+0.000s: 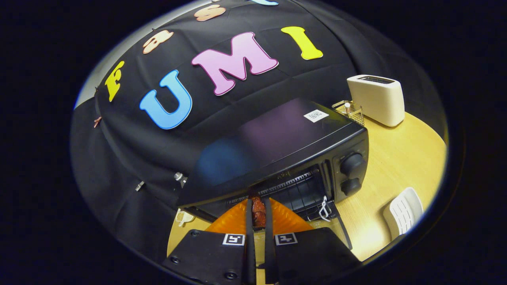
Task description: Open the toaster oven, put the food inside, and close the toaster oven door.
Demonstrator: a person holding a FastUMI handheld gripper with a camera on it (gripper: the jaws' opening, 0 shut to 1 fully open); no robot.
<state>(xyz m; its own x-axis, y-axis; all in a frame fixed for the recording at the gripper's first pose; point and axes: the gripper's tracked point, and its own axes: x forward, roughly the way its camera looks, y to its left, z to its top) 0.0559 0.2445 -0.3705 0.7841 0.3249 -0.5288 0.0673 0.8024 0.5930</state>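
Tongs [258,211] clamped on a reddish-brown piece of food [258,211] at the toaster oven's [285,150] open mouth.

Both fingers press the food, just before the wire rack [291,190]; the door [336,227] lies dropped forward. A small square code sticker [316,115] sits on the oven's top, unreadable. Bare bench [396,158] spreads beside the knobs [351,164], toward a cream toaster [378,99] and white slotted dish [404,215].

Not much readable text on anything here, mostly just code stickers.

The glossy black toaster oven [293,158] has a small white square sticker [316,115] on its top at the far right corner, printed with a QR-style pattern too tiny to read. The gripper [258,215] carries two black-and-white square marker tags [233,239], one per finger base, with no letters or numbers.
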